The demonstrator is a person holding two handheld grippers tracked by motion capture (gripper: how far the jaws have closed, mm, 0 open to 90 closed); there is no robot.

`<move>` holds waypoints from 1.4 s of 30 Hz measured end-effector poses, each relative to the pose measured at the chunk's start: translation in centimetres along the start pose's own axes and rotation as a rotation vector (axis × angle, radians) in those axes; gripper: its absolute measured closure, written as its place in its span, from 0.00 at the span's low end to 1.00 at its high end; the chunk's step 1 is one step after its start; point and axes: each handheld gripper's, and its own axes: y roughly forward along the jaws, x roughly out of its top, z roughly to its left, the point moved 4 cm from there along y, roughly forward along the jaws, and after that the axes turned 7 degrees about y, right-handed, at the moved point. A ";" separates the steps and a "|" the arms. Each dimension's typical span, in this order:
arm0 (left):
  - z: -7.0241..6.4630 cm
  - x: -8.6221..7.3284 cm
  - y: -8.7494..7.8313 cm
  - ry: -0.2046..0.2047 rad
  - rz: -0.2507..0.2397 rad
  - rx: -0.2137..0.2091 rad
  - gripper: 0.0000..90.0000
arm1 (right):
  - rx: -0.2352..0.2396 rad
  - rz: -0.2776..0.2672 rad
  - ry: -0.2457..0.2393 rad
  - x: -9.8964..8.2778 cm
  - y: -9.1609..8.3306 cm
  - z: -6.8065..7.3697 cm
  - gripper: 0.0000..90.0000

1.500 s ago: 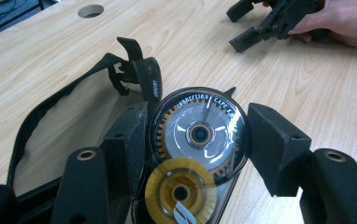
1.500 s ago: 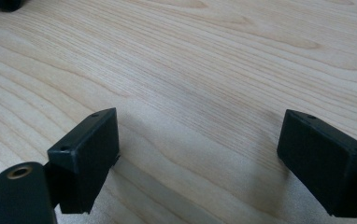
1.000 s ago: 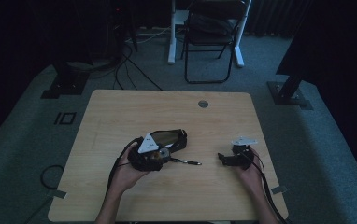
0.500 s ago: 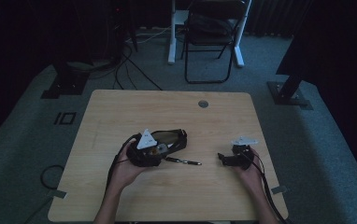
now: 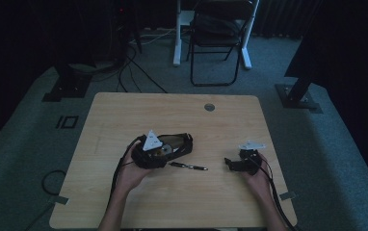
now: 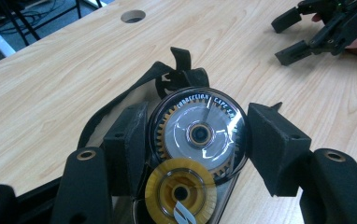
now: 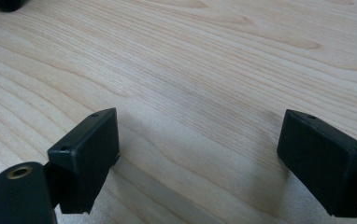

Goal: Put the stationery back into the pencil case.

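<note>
High view: dim overall; room edges fall to near black; wooden table [image 5: 124, 120] is the brightest area, evenly lit; picture soft and grainy; fine detail lost. Left gripper view: bright and clear; white glare streaks on the clear round cover of the correction tape dispenser [image 6: 200, 130]; nearest black parts at the bottom edge slightly soft. Right gripper view: bright; wood grain sharp; soft grey shadows on the table beneath both jaws; nearest corners blurred.
</note>
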 end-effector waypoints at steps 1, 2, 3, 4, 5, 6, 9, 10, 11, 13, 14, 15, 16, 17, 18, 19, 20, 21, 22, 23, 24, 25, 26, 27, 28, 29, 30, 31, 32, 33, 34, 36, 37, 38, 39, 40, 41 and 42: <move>0.1 0.0 0.1 -0.006 0.001 0.002 0.46 | 0.000 0.000 0.000 0.0 0.0 0.0 0.14; 0.1 0.0 0.2 -0.007 0.002 0.003 0.46 | 0.000 0.000 0.000 0.0 0.0 0.0 0.14; 0.2 0.0 0.2 -0.008 0.005 0.004 0.46 | 0.000 0.000 0.000 0.0 0.0 0.0 0.14; 0.3 0.0 0.3 -0.009 0.007 0.004 0.46 | 0.000 0.000 0.000 0.0 0.0 0.0 0.14; 0.3 0.1 0.3 -0.014 0.006 0.003 0.46 | 0.000 0.000 0.000 0.0 0.0 0.0 0.14; 0.4 0.1 0.4 -0.014 0.008 0.003 0.46 | 0.000 0.000 0.000 0.0 0.0 0.0 0.14; 0.5 0.1 0.5 -0.017 0.007 0.003 0.46 | 0.000 0.000 0.001 0.0 0.0 0.0 0.14; 0.6 0.2 0.6 -0.021 0.004 0.002 0.46 | 0.000 0.000 0.000 0.0 0.0 0.0 0.14; 0.7 0.2 0.7 -0.022 0.007 0.003 0.46 | 0.000 0.000 0.001 0.0 0.0 0.0 0.14; 0.9 0.1 0.9 -0.028 0.005 0.004 0.46 | 0.000 0.000 0.000 0.0 0.0 0.0 0.14; 1.0 0.1 0.9 -0.030 0.005 0.004 0.46 | 0.000 0.000 0.000 0.0 0.0 0.0 0.14; 1.1 0.1 1.0 -0.031 0.006 0.006 0.46 | 0.000 0.000 0.001 0.0 0.0 0.0 0.14; 1.1 0.1 1.1 -0.033 0.005 0.006 0.46 | 0.000 0.000 0.000 0.0 0.0 0.0 0.14; 1.2 0.1 1.1 -0.036 0.002 0.006 0.46 | 0.000 0.000 0.001 0.0 0.0 0.0 0.14; 1.2 0.2 1.2 -0.040 0.000 0.007 0.46 | 0.000 0.000 0.000 0.0 0.0 0.0 0.14; 1.3 0.2 1.3 -0.040 0.002 0.008 0.46 | 0.000 0.000 0.000 0.0 0.0 0.0 0.14; 1.3 0.1 1.4 -0.040 0.003 0.007 0.46 | 0.000 0.000 0.000 0.0 0.0 0.0 0.14; 1.3 0.1 1.4 -0.040 0.003 0.007 0.46 | 0.000 0.000 0.000 0.0 0.0 0.0 0.14; 1.5 0.1 1.6 -0.043 0.009 0.003 0.46 | 0.000 0.000 0.000 0.0 0.0 0.0 0.14; 1.5 0.1 1.7 -0.042 0.011 0.004 0.46 | 0.000 0.000 0.000 0.0 0.0 0.0 0.14; 1.6 0.0 1.8 -0.046 0.012 0.002 0.46 | 0.000 0.000 0.000 0.0 0.0 0.0 0.14; 1.6 0.0 1.9 -0.047 0.010 0.001 0.46 | 0.000 0.000 0.001 0.0 0.0 0.0 0.14; 1.7 0.0 2.0 -0.047 0.010 -0.001 0.46 | 0.000 0.000 0.001 0.0 0.0 0.0 0.14; 1.7 0.0 2.0 -0.048 0.008 -0.003 0.46 | 0.000 0.000 0.000 0.0 0.0 0.0 0.14; 1.7 0.0 2.1 -0.048 0.007 -0.005 0.46 | 0.000 0.000 0.000 0.0 0.0 0.0 0.14; 1.8 0.0 2.2 -0.049 0.002 -0.008 0.46 | 0.000 0.000 0.000 0.0 0.0 0.0 0.14; 1.8 0.0 2.2 -0.050 -0.002 -0.011 0.46 | 0.000 0.000 0.000 0.0 0.0 0.0 0.14; 1.8 0.0 2.3 -0.051 -0.004 -0.013 0.46 | 0.000 0.000 0.001 0.0 0.0 0.0 0.14; 1.8 0.1 2.3 -0.051 -0.003 -0.015 0.46 | 0.000 0.000 0.000 0.0 0.0 0.0 0.14; 1.8 0.1 2.3 -0.051 -0.003 -0.015 0.46 | 0.000 0.000 0.000 0.0 0.0 0.0 0.14; 1.8 0.1 2.5 -0.047 -0.003 -0.016 0.46 | 0.000 0.000 0.000 0.0 0.0 0.0 0.14; 1.9 0.1 2.6 -0.048 -0.006 -0.019 0.46 | 0.000 0.000 0.000 0.0 0.0 0.0 0.14; 1.9 0.1 2.6 -0.051 -0.007 -0.019 0.46 | 0.000 0.000 0.001 0.0 0.0 0.0 0.14; 2.0 0.1 2.7 -0.056 -0.011 -0.021 0.46 | 0.000 0.000 0.000 0.0 0.0 0.0 0.14; 2.0 0.1 2.8 -0.056 -0.008 -0.021 0.46 | 0.000 0.000 0.001 0.0 0.0 0.0 0.14; 2.1 0.0 2.8 -0.055 -0.007 -0.021 0.46 | 0.000 0.000 0.001 0.0 0.0 0.0 0.14; 2.1 0.0 2.9 -0.059 -0.009 -0.021 0.46 | 0.000 0.000 0.000 0.0 0.0 0.0 0.14; 2.2 0.0 3.0 -0.059 -0.006 -0.020 0.46 | 0.000 0.000 0.000 0.0 0.0 0.0 0.14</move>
